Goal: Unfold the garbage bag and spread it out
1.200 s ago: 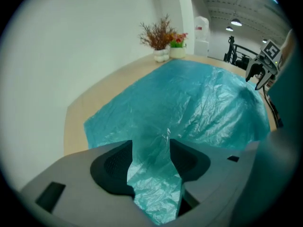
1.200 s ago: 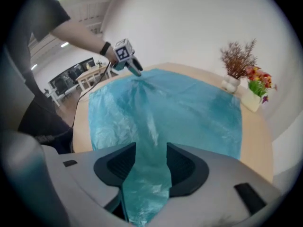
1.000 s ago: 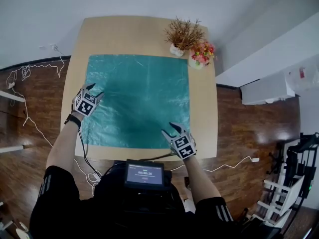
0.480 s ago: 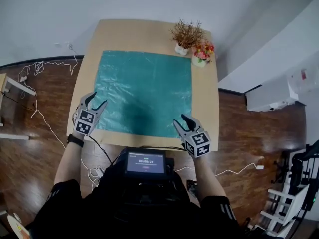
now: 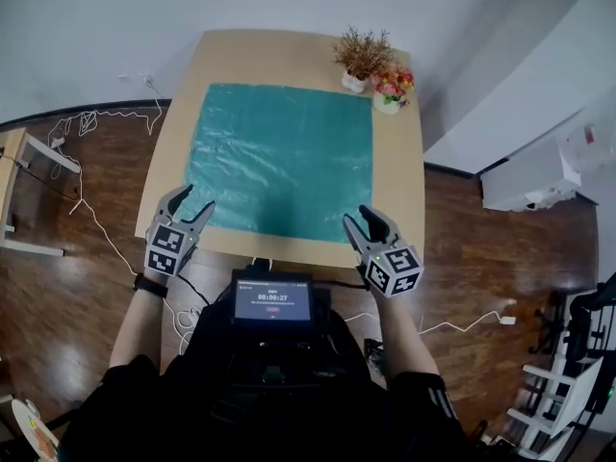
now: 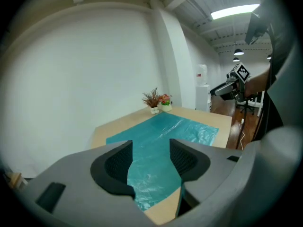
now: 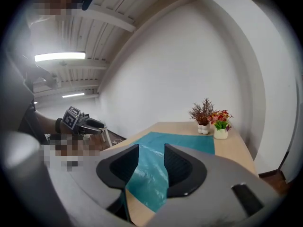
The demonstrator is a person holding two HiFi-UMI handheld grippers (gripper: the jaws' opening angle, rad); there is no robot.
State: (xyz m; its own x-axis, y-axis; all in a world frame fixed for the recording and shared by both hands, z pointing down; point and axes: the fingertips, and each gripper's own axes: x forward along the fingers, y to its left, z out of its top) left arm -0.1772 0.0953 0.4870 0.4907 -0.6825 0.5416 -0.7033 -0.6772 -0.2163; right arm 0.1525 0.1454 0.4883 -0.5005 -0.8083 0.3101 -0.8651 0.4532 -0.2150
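One bag (image 5: 284, 157), two plants (image 5: 363, 58) (image 5: 393, 89) (potted)

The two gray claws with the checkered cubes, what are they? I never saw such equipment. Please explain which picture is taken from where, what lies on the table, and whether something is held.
They are hand-held grippers: a person holds the left gripper and the right gripper. The top-down picture comes from a camera on the person's head; the other two come from cameras on each gripper. On the table lies a teal garbage bag, spread flat, near two plant pots. Both grippers are open and empty; the right one's jaws have just been closing.
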